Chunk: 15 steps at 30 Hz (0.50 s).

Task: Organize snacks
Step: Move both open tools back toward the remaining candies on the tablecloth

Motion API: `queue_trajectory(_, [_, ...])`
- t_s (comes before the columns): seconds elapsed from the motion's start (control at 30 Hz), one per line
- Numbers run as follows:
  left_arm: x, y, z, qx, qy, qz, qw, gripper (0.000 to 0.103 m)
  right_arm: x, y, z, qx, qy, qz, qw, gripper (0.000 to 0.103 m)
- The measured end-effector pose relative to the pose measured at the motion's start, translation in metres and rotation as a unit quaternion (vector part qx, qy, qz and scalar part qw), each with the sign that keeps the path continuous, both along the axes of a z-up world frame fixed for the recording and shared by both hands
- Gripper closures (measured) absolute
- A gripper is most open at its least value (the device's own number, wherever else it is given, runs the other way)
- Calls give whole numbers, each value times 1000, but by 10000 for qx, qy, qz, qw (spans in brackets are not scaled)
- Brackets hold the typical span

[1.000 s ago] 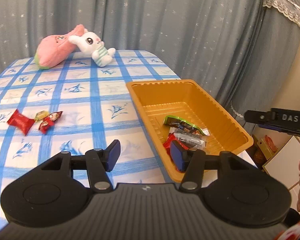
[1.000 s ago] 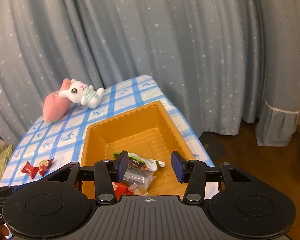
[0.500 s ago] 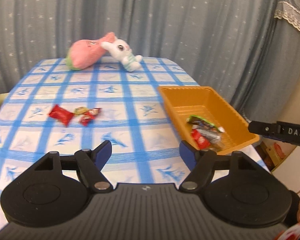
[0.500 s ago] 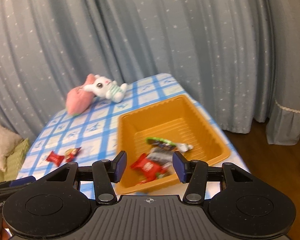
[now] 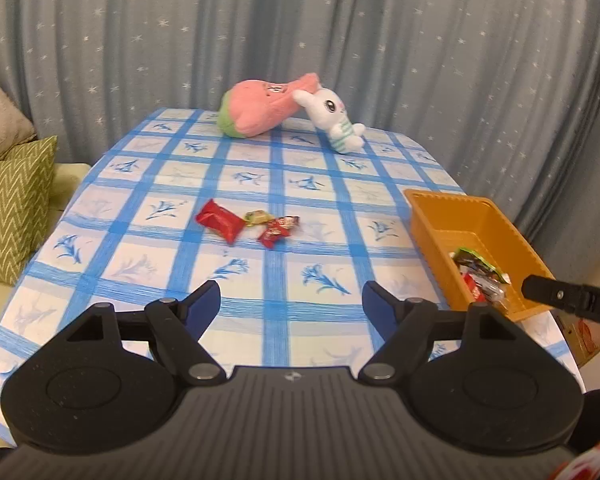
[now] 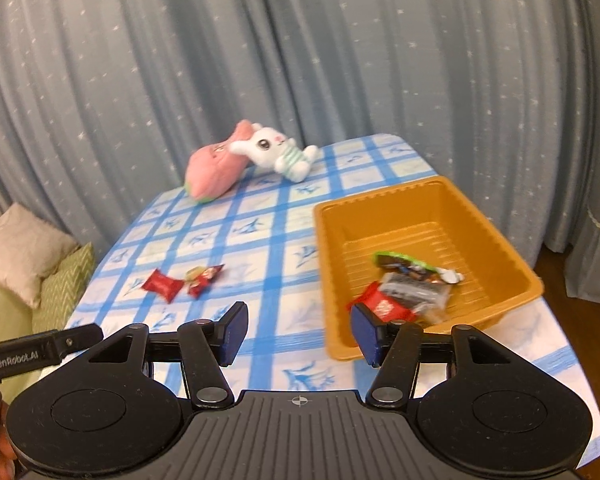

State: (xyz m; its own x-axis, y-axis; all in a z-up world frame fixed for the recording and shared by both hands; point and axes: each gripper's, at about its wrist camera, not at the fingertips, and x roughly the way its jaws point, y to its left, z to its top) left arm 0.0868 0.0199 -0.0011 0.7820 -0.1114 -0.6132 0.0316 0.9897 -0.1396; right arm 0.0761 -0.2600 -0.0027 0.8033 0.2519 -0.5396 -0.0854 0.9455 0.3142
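My left gripper (image 5: 291,306) and right gripper (image 6: 298,336) both empty, jaws opening. Three snacks (image 5: 247,224) loose mid-table; orange tray (image 5: 428,200) at right edge. Risk: crinkly wrappers slip, neighbors get nudged.

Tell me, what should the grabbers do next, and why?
Probably the left gripper, jaws opening with nothing between them, should reach forward to the red candy. Three snacks lie loose on the tablecloth, outside the orange tray.
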Motion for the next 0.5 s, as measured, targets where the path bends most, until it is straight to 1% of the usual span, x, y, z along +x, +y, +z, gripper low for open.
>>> queue_trajectory(0.17, [1,14,-1,-27,-8,126,9999,26,5,19,-2,-36,23,158,9999,44])
queue_trajectory(0.5, [14,37,-8,71,25,209,9998,26,25,59,-7,-134,19,516,9986,43])
